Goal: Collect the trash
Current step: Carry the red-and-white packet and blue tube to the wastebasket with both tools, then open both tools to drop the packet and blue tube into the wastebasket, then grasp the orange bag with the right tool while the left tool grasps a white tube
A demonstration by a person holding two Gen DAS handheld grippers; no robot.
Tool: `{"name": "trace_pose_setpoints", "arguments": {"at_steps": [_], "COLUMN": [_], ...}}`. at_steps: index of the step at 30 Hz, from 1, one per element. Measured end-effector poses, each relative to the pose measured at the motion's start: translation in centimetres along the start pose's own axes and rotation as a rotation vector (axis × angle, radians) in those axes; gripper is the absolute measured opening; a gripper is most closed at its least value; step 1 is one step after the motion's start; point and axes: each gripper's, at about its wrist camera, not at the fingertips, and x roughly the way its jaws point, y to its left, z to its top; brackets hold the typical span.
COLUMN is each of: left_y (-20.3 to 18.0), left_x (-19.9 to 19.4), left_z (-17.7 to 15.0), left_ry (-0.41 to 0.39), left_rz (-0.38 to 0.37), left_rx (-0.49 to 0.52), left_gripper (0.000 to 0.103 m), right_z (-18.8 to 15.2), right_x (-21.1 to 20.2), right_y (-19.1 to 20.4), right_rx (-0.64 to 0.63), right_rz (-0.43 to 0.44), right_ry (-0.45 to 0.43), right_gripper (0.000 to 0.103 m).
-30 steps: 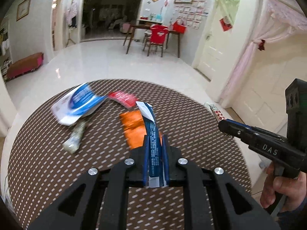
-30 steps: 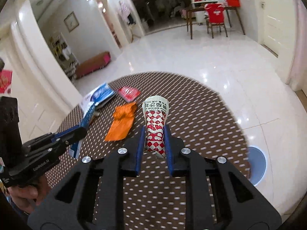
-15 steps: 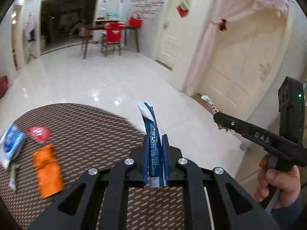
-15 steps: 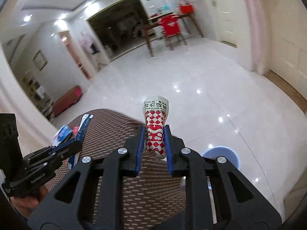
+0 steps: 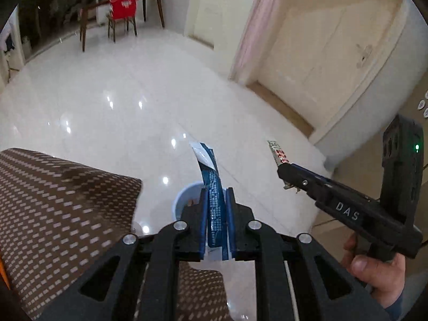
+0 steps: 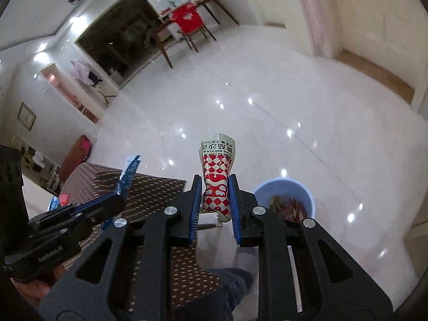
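Observation:
My left gripper [image 5: 216, 195] is shut on a narrow blue wrapper [image 5: 212, 187] that sticks up between the pads. It hangs just off the table edge, over a pale blue bin [image 5: 184, 200] on the floor. My right gripper [image 6: 214, 184] is shut on a red-and-white checkered wrapper [image 6: 217, 176]. The bin [image 6: 283, 192] lies just right of it, with trash inside. Each gripper shows in the other's view: the right gripper [image 5: 281, 165] at the right, the left gripper [image 6: 121, 195] at the left.
The round table with a brown dotted cloth [image 5: 58, 208] fills the lower left. A red scrap [image 6: 64, 199] lies on its far side. White glossy floor [image 5: 120, 101] spreads beyond. A door [image 5: 321, 61] stands at the right, a red chair [image 5: 123, 8] far back. A knee in jeans [image 6: 227, 286] is below.
Both grippers have swung right off the table with their wrappers, sinking a little. The litter on the table has left the left view, and the bin has come into both views.

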Motion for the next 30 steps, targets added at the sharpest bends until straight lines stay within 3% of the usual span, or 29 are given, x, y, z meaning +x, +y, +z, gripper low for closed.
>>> {"name": "trace_pose_setpoints", "arguments": {"at_steps": [13,14,15,17,18,22,24,30], "left_y": [-1.9,-1.7,-1.4,-0.7,-0.1,0.7,0.8,0.5], "left_x": [11.9,12.3,12.9,13.5,13.4,12.2,11.0,5.5], "left_z": [3.3,3.1,3.2,3.4,3.8,4.1,4.2,4.0], "left_ry": [0.266,0.281,0.295,0.283,0.265,0.242,0.21,0.077], "left_rz": [0.002,-0.004,0.0,0.04,0.046,0.068,0.086,0.131], "left_rx": [0.011,0.009,0.003,-0.027,-0.051,-0.073,-0.076,-0.079], "left_gripper": [0.015,0.024,0.033,0.071,0.077,0.085,0.087,0.089], "right_z": [0.7,0.7,0.7,0.6,0.5,0.1,0.0,0.2], "right_x": [5.3,5.7,5.8,5.8,5.7,4.5,3.8,0.8], "right_y": [-6.6,-7.2,-7.8,-8.9,-9.3,-9.9,-9.7,-7.6], "right_rx": [0.119,0.15,0.173,0.213,0.226,0.236,0.237,0.223], "right_rz": [0.008,0.013,0.021,0.002,0.006,-0.01,-0.035,-0.13], "right_ry": [0.105,0.114,0.117,0.112,0.111,0.095,0.084,0.014], "right_gripper": [0.023,0.031,0.046,0.052,0.062,0.082,0.097,0.097]}}
